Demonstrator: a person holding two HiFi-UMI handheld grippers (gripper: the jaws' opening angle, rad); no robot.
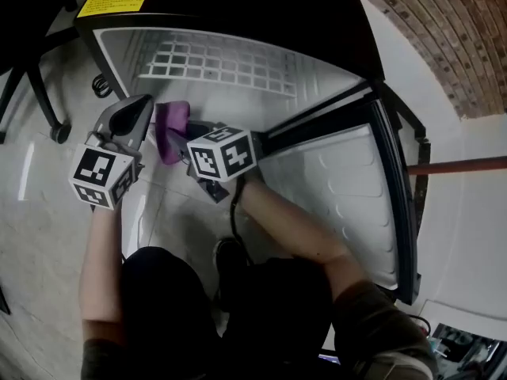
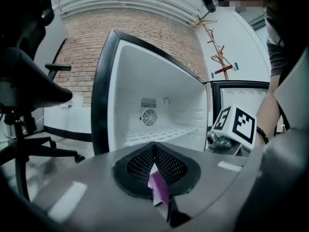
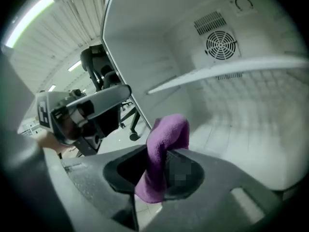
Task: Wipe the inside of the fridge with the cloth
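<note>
Two grippers meet on one purple cloth (image 1: 173, 129) at the mouth of an open mini fridge (image 1: 238, 101). The right gripper (image 3: 159, 163) has its jaws closed on the cloth's middle. In the right gripper view the fabric bulges up out of the pads in a thick fold and a short end hangs below them. The left gripper (image 2: 154, 149) is closed down to a thin seam. Its own view shows a sliver of the same purple fabric, with a small white tag, caught between the pads.

In the head view the left gripper sits just left of the cloth and the right gripper's marker cube (image 1: 222, 153) just right of it, the two very close together. The cloth is held at the front edge of the fridge's white interior, lower than the wire shelf (image 1: 214, 62). Whether it touches the fridge's floor cannot be told.

A round fan grille (image 3: 221, 44) is set in the back wall. The fridge door (image 1: 341, 188) stands swung open on the right. A yellow label (image 1: 113, 2) sits on the black top edge. An office chair (image 2: 29, 86) stands on the floor to the left, with a brick wall (image 2: 91, 47) behind it.
</note>
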